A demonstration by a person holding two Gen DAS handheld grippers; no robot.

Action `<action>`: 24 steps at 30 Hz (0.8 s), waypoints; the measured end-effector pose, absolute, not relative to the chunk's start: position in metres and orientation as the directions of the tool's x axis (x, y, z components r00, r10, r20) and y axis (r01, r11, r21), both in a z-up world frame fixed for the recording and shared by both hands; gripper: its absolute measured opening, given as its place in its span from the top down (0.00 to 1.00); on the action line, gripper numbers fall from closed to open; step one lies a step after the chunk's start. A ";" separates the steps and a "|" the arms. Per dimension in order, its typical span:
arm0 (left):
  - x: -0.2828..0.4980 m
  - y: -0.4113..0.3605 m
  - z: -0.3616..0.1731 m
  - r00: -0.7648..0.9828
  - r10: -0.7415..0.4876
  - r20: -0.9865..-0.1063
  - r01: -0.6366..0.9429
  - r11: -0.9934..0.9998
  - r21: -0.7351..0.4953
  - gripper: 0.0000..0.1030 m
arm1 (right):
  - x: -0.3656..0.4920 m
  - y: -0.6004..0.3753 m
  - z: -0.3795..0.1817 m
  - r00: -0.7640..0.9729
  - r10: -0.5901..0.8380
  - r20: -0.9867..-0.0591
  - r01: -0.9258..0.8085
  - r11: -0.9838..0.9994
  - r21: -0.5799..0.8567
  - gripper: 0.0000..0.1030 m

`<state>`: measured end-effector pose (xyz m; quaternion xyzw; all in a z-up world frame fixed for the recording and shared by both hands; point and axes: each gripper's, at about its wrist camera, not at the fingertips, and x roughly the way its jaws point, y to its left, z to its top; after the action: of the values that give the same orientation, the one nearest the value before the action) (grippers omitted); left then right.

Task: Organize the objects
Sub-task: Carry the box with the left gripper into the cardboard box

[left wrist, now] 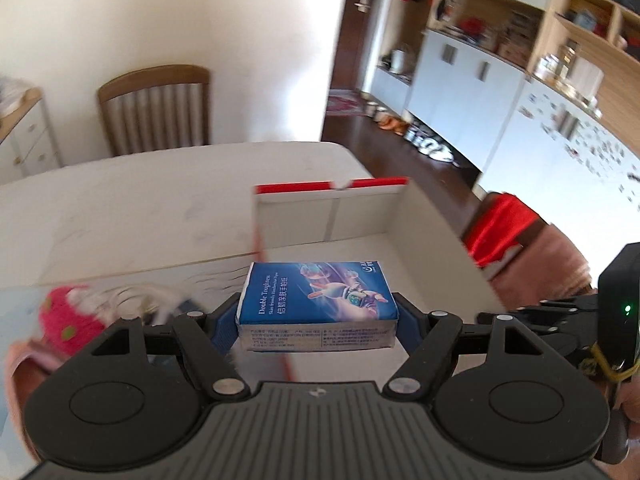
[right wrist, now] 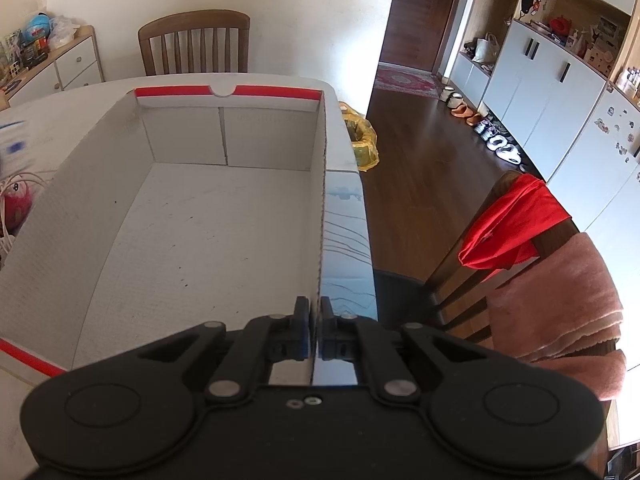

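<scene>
A blue pack of tissues point(left wrist: 316, 300) is clamped between the pads of my left gripper point(left wrist: 317, 312), held in the air above the near left edge of the open white cardboard box point(left wrist: 360, 216) with red trim. In the right wrist view the same box point(right wrist: 192, 240) lies empty on the table. My right gripper point(right wrist: 315, 320) is shut on the box's right wall point(right wrist: 322, 200), one pad inside and one outside. The other gripper's black body point(left wrist: 620, 312) shows at the right edge of the left wrist view.
A pink plush toy point(left wrist: 68, 324) and white cords point(right wrist: 20, 184) lie on the white table point(left wrist: 140, 208) left of the box. A chair with red cloth and a pink towel point(right wrist: 552, 264) stands at the right. Another wooden chair point(right wrist: 196, 44) is behind the table.
</scene>
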<state>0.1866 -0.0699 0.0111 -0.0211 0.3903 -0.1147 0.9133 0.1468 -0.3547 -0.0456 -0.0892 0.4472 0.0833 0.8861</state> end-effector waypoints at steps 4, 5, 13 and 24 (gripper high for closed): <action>0.205 -0.100 0.005 0.638 -0.246 -0.730 0.254 0.962 -0.103 0.26 | 0.147 -0.354 -0.046 0.586 0.076 -0.807 -0.235 0.969 -0.080 0.97; 0.211 -0.106 0.001 0.630 -0.245 -0.737 0.261 0.961 -0.096 0.26 | 0.147 -0.355 -0.046 0.586 0.078 -0.807 -0.236 0.969 -0.078 0.97; 0.242 -0.149 -0.033 0.572 -0.195 -0.797 0.268 0.962 -0.043 0.26 | 0.147 -0.357 -0.046 0.582 0.095 -0.808 -0.259 0.963 -0.073 0.97; 0.277 -0.168 -0.088 0.434 -0.092 -0.896 0.203 0.979 -0.002 0.26 | 0.149 -0.359 -0.048 0.572 0.112 -0.812 -0.285 0.956 -0.068 0.97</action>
<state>0.2765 -0.1679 -0.0879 0.0528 0.5249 -0.0872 0.8450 0.1486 -0.3591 -0.0483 -0.0961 0.4485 0.1127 0.8814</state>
